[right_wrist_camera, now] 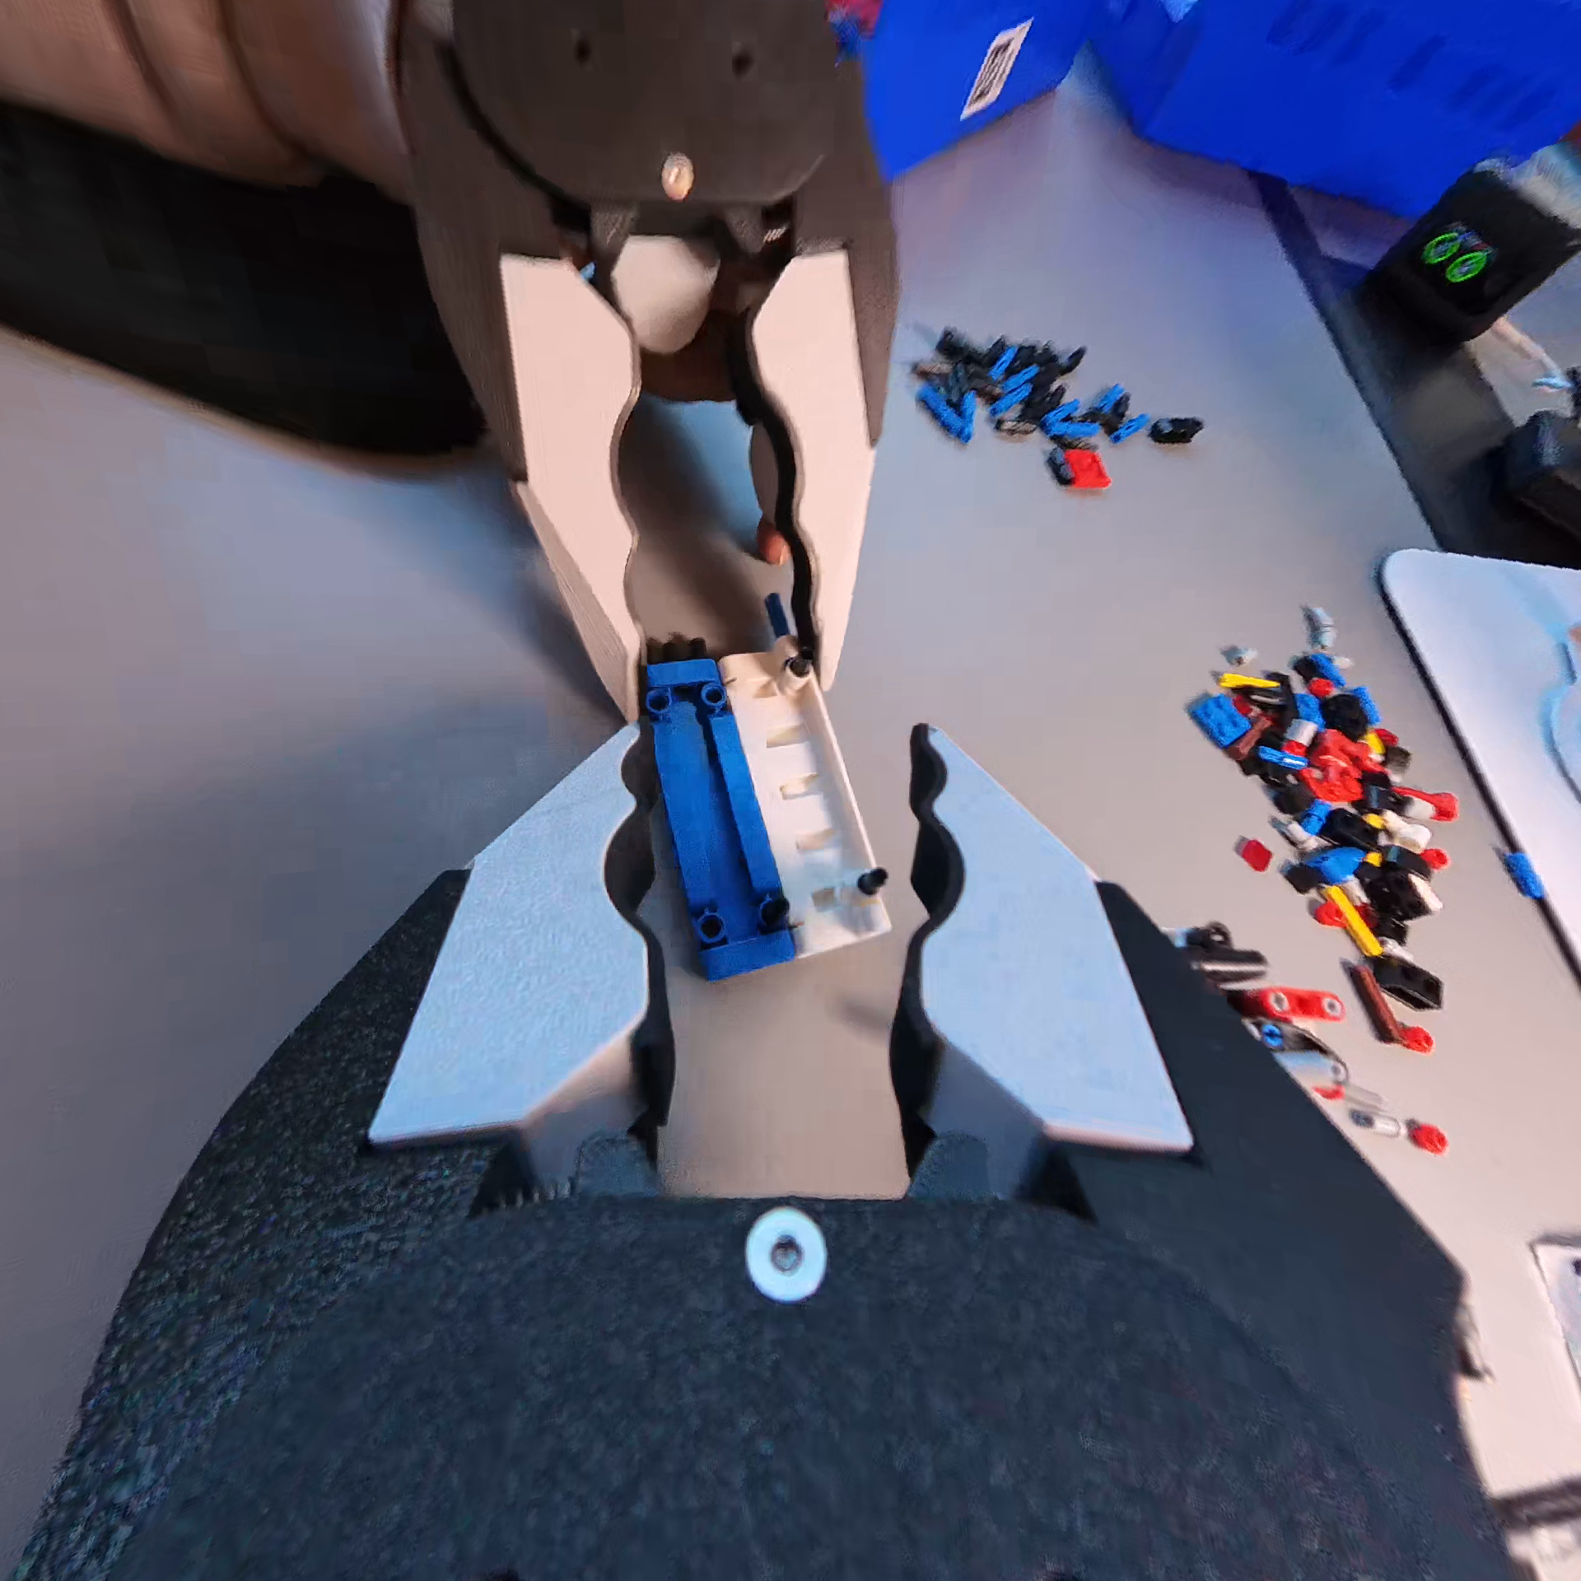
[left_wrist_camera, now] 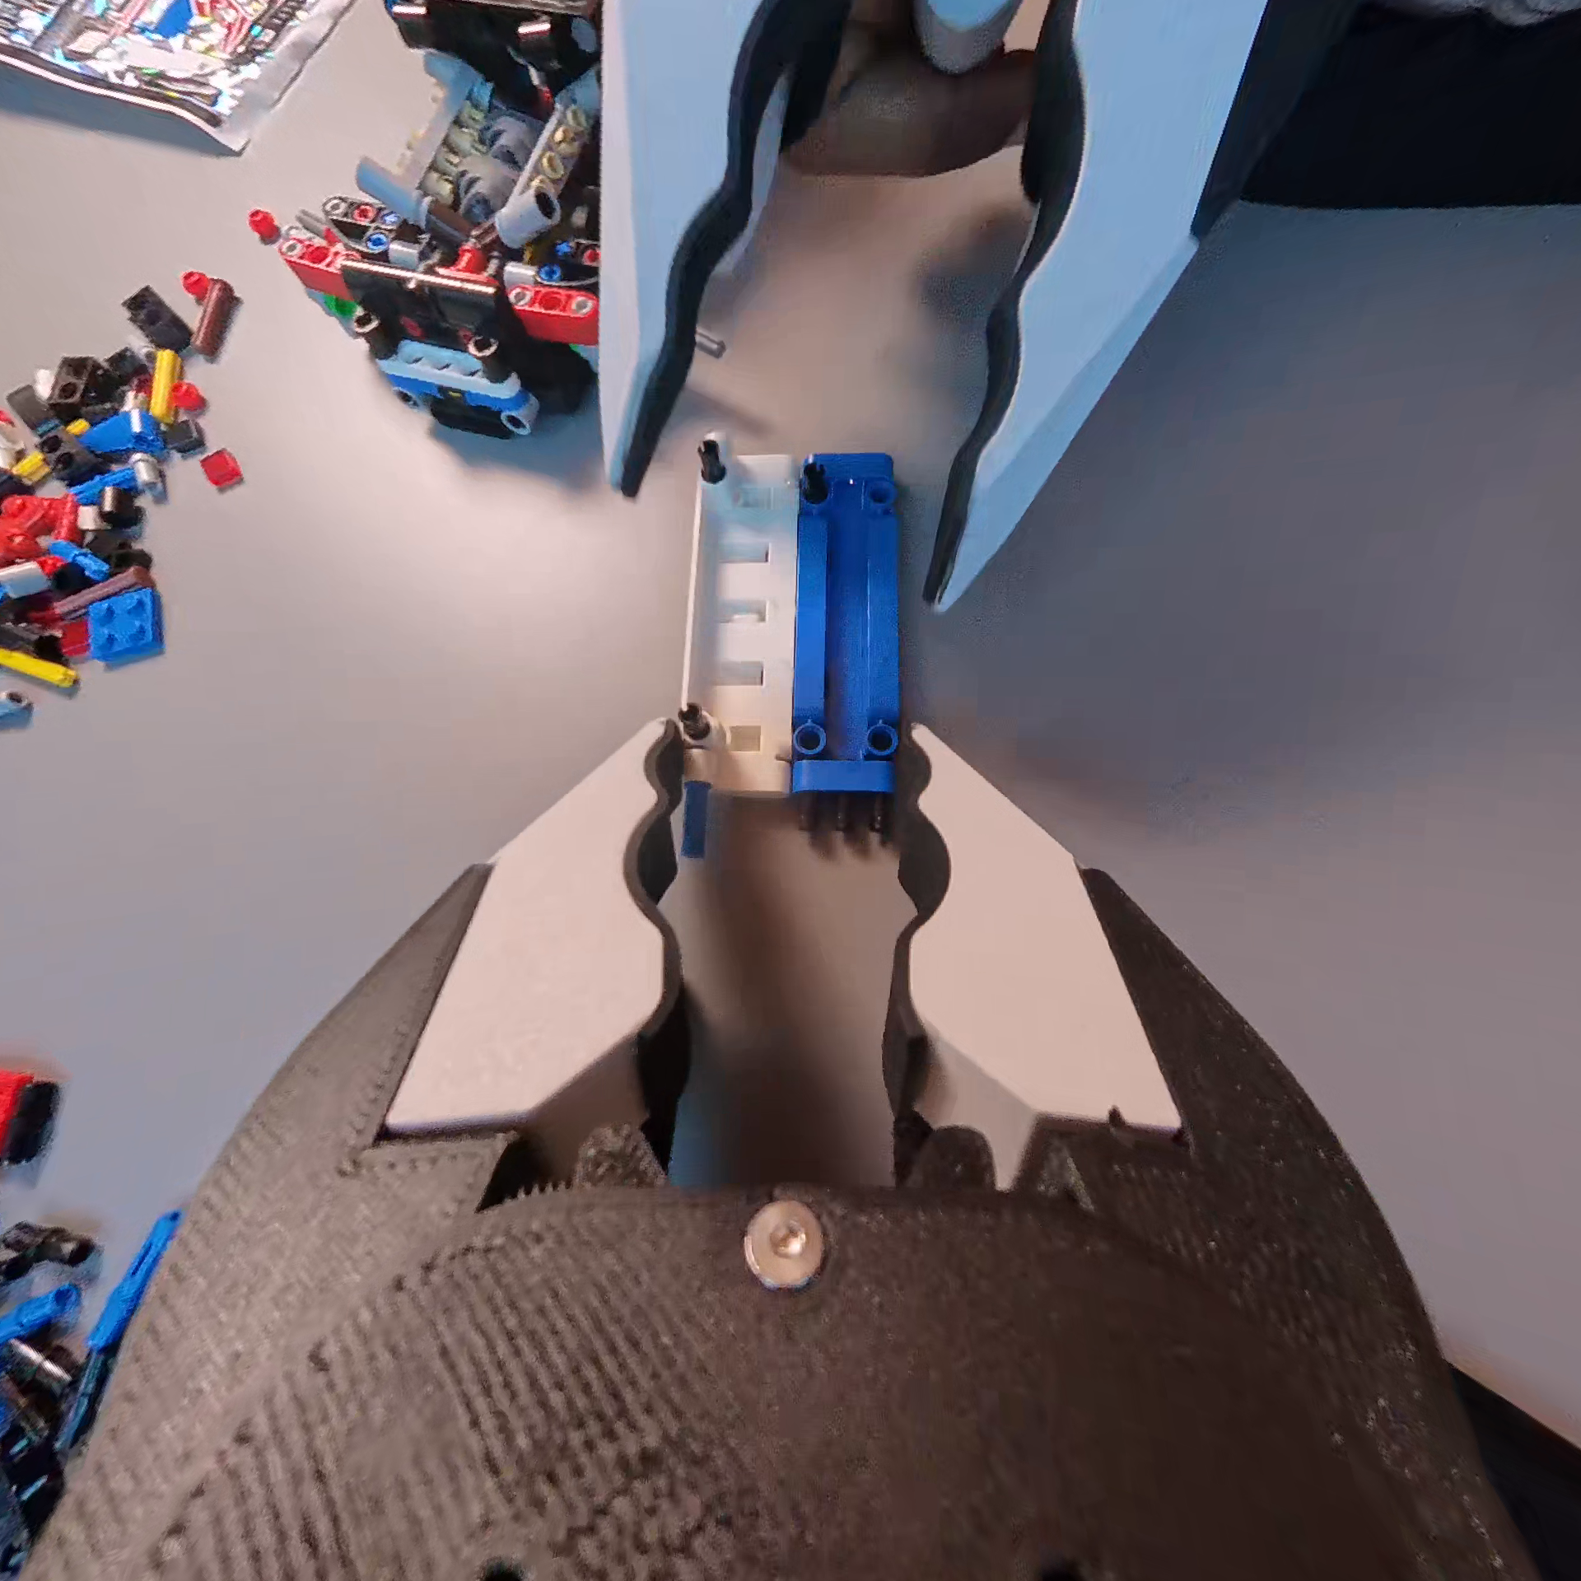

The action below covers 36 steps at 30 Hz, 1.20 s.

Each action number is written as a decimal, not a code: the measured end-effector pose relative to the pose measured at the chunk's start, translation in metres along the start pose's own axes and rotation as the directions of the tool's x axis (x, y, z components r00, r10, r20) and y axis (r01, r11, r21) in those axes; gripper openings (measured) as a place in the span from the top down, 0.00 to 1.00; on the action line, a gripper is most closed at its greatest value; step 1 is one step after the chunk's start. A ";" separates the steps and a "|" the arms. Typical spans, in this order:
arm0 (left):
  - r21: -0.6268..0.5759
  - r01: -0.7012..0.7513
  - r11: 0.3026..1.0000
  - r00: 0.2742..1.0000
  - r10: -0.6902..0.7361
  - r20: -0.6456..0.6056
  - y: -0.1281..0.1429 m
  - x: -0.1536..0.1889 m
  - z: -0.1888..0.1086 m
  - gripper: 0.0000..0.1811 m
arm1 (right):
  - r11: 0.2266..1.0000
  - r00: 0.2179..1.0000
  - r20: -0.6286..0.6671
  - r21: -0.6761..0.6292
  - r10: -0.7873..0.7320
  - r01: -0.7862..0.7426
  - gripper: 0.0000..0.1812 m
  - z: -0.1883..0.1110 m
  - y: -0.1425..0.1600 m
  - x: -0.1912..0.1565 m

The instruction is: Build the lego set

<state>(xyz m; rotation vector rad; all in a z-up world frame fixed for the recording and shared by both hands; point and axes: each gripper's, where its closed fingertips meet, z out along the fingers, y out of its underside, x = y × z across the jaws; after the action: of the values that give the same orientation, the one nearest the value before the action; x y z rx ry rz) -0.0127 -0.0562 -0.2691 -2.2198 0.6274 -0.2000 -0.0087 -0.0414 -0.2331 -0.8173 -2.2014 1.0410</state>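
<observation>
A: Left wrist view first. What has the left gripper [left_wrist_camera: 791,736] got?

B: Its jaws grip the near end of the panel assembly [left_wrist_camera: 796,624], a white slotted panel [left_wrist_camera: 743,633] joined beside a blue panel [left_wrist_camera: 847,616], lying flat on the grey desk [left_wrist_camera: 1240,684]. The right gripper [left_wrist_camera: 783,547] comes in from the far side, jaws spread on either side of the assembly's other end, not touching it.

A: And elsewhere on the desk?

B: The half-built model [left_wrist_camera: 462,282] sits toward the far left, loose bricks [left_wrist_camera: 85,513] by the left edge, an instruction booklet [left_wrist_camera: 162,51] in the far-left corner.

A: Now the right wrist view.

B: The right gripper [right_wrist_camera: 774,736] is released, the assembly [right_wrist_camera: 761,813] lying between its fingers; the blue panel [right_wrist_camera: 714,813] is close against one finger, though blur makes contact hard to judge. Opposite, the left gripper [right_wrist_camera: 727,676] clamps the far end. A pile of mixed bricks [right_wrist_camera: 1335,813] lies toward the right edge, blue and black pins [right_wrist_camera: 1027,398] farther off, blue boxes [right_wrist_camera: 1240,77] at the far edge.
</observation>
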 end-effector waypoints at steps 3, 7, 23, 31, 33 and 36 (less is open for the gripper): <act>0.038 0.036 0.999 0.999 -0.037 0.023 0.002 -0.005 -0.006 0.73 | 0.981 0.992 -0.064 0.167 0.113 -0.101 0.69 -0.022 -0.019 0.018; 0.143 0.103 0.984 0.995 -0.104 0.003 -0.005 -0.010 -0.018 0.64 | 0.912 0.955 -0.135 0.358 0.263 -0.200 0.70 -0.046 -0.034 0.045; 0.626 0.050 0.778 0.882 -0.329 0.338 -0.044 -0.088 -0.112 0.94 | 0.788 0.770 -0.414 0.588 0.486 -0.181 1.00 -0.103 -0.041 0.103; 0.616 0.035 0.787 0.847 -0.351 0.400 -0.039 -0.097 -0.112 0.98 | 0.808 0.721 -0.523 0.582 0.455 -0.088 0.96 -0.124 -0.043 0.119; 0.603 0.051 0.796 0.845 -0.356 0.398 -0.039 -0.099 -0.105 0.97 | 0.824 0.731 -0.540 0.564 0.417 -0.054 0.96 -0.127 -0.054 0.131; 0.587 0.072 0.806 0.850 -0.357 0.386 -0.041 -0.099 -0.093 0.96 | 0.844 0.743 -0.561 0.537 0.365 -0.009 0.97 -0.131 -0.078 0.160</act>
<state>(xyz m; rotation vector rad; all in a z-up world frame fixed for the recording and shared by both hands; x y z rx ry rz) -0.1146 -0.0466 -0.1707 -1.6622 0.0067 0.0584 -0.0433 0.0955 -0.0633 -0.9830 -1.1897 1.1401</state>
